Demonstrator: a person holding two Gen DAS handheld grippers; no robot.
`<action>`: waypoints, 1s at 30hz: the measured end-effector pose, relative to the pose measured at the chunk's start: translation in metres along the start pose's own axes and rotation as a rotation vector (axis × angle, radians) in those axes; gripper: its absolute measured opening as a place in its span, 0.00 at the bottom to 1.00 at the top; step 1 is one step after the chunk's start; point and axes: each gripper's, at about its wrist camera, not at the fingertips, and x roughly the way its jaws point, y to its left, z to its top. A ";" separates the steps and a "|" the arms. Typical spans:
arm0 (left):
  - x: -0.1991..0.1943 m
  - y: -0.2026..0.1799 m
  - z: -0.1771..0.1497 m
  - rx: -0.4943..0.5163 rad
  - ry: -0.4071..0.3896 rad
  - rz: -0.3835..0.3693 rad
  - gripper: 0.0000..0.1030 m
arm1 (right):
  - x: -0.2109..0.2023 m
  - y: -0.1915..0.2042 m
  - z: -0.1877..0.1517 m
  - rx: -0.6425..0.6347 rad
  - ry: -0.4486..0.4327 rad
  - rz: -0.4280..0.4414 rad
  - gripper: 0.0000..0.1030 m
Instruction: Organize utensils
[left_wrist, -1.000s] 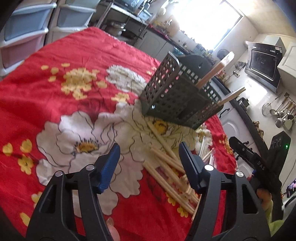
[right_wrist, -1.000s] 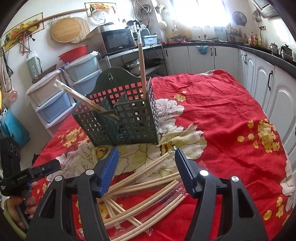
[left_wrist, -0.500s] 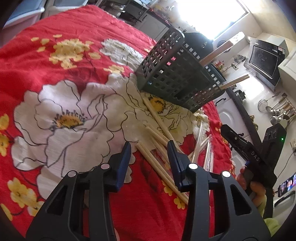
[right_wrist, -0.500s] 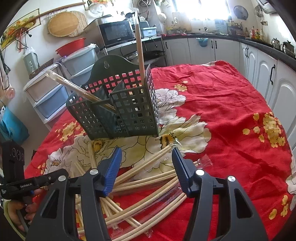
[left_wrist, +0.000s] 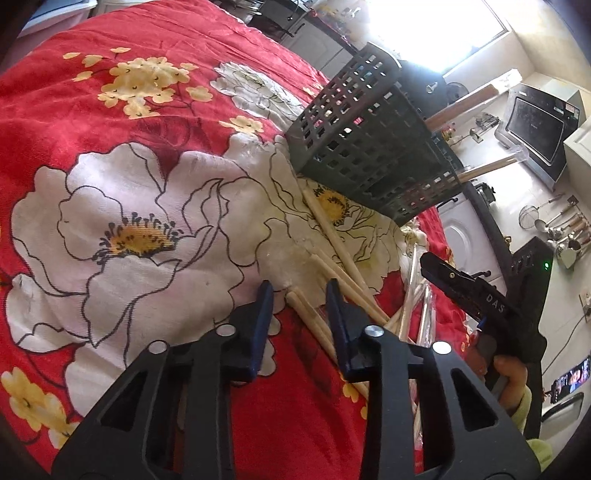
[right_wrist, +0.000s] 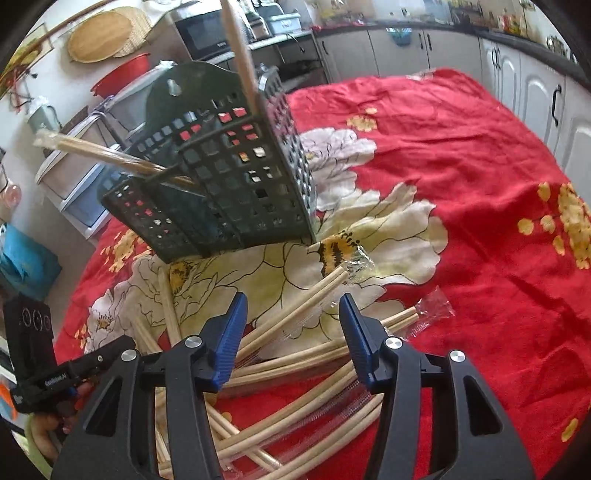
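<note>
On the counter (left_wrist: 110, 92) before the basket (left_wrist: 373, 155), chopsticks (right_wrist: 295, 354) lie scattered. Your left tongs (left_wrist: 299, 299) have been closing around one pair's end; right tongs (right_wrist: 291, 314) are narrowing, half-open, empty. They look light, stiff, slippery; grip mid-length.

A bright window (left_wrist: 469, 33) glares at one o'clock in the left wrist view. In the right wrist view, white cabinets (right_wrist: 532, 92) line the wall at two o'clock, a microwave (right_wrist: 207, 35) sits at eleven, and plastic drawers (right_wrist: 85, 184) stand at nine.
</note>
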 end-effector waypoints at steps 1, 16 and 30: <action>0.001 0.001 0.001 -0.002 0.001 0.003 0.19 | 0.004 -0.002 0.002 0.013 0.015 -0.002 0.46; 0.001 0.013 0.002 -0.038 0.001 -0.023 0.07 | 0.025 -0.033 0.014 0.259 0.069 0.112 0.14; -0.028 0.027 0.010 -0.102 -0.079 -0.100 0.03 | -0.013 -0.016 0.015 0.206 -0.019 0.177 0.08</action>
